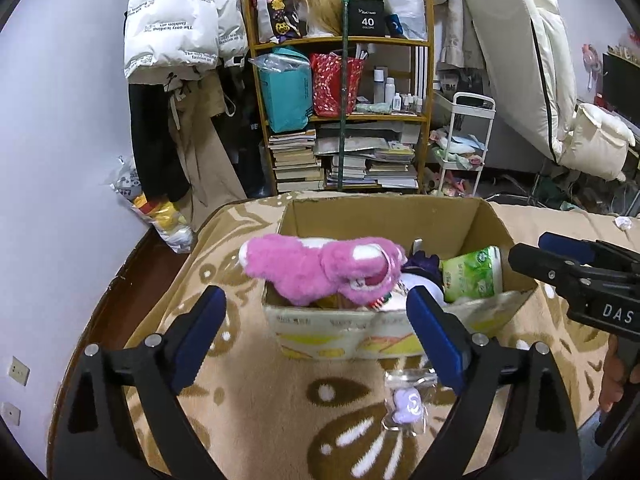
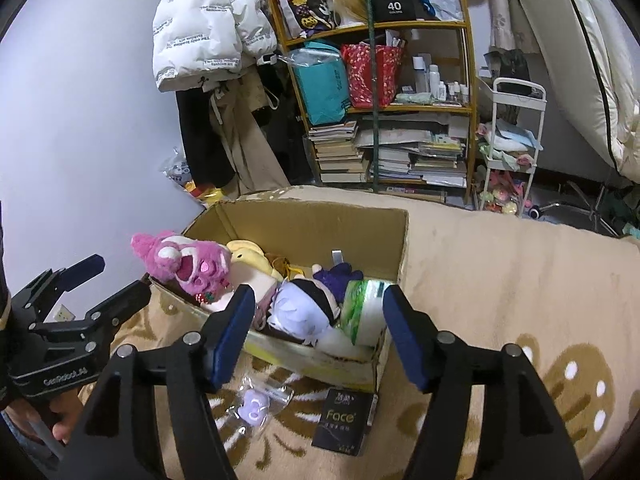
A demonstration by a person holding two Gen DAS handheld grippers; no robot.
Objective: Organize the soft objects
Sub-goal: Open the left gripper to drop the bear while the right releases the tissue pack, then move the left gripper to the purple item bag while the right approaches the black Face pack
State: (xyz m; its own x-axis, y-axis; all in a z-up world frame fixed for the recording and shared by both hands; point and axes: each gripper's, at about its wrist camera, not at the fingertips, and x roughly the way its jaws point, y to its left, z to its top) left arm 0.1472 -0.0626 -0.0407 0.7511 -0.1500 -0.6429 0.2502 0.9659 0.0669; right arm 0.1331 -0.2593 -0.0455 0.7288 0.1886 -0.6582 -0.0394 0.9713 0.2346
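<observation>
Nearest to me, both pairs of my jaws stand released with nothing between them: the left gripper (image 1: 316, 332) gapes wide in front of the cardboard box (image 1: 344, 336), and the right gripper (image 2: 318, 334) is spread too, its blue pads apart before the box's near wall. Just below them on the patterned blanket (image 1: 248, 412) lies a small clear bag with a lilac trinket (image 1: 406, 402), and beside it, seen from the right wrist, a black packet marked Face (image 2: 344, 420) stands against the box.

Inside the box the soft things are piled: a white and purple doll (image 2: 300, 312), a green pack of tissues (image 2: 364, 312), a yellow plush (image 2: 250, 258) further back. The pink plush bear (image 1: 320, 270) sits only half in, draped over the left rim with a limb hanging outside.

That bear is my worry; I judge it top-heavy on the edge, and a brush from my left jaws could tip it out onto the blanket. The little bag is slippery and flat, so a pinch may skid off it. The box looks full near the front, so anything added there may roll back out.

Beyond stands a crowded shelf (image 1: 344, 120) of books and bags
</observation>
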